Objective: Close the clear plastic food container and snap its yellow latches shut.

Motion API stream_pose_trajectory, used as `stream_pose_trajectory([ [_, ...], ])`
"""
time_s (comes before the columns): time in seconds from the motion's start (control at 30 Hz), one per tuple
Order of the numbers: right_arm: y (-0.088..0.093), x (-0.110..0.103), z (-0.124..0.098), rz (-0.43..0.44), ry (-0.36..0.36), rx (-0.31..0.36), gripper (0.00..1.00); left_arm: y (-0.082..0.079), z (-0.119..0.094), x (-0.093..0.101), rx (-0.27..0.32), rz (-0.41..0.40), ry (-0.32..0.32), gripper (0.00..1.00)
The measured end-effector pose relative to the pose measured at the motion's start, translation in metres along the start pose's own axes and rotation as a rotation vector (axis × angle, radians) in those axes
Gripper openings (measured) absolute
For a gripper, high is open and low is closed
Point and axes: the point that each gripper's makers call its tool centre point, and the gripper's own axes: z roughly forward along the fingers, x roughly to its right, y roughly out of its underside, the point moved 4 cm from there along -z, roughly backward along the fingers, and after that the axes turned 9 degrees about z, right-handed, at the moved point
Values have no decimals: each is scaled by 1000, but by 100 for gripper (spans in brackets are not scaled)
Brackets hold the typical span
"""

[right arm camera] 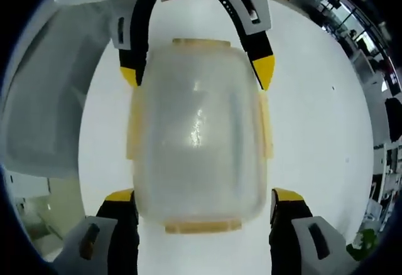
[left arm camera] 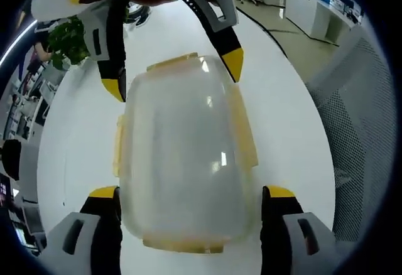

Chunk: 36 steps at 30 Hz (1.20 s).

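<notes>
I'm over the white table [left arm camera: 295, 99] with the clear container [left arm camera: 185, 156] lying between both tools, lid on top, its yellow latches [left arm camera: 250, 138] sticking outward, unsnapped by my read. My left gripper [left arm camera: 188, 196] stands wide open astride the near end, gripping nothing; my right gripper [right arm camera: 201, 199] likewise spread at the far end. It looks light, thin, slick, likely to skid, so I'd press on the 4 latch tabs.
</notes>
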Motion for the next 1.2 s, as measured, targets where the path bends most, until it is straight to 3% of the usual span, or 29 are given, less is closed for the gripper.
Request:
stream_pose_trajectory([
  [0.17, 0, -1, 1, -3, -3, -3, 83, 2, 1, -2, -16, 24, -12, 88],
  [1.2, -1, 0, 3, -8, -23, -15, 82, 6, 8, -2, -23, 50, 2, 92],
])
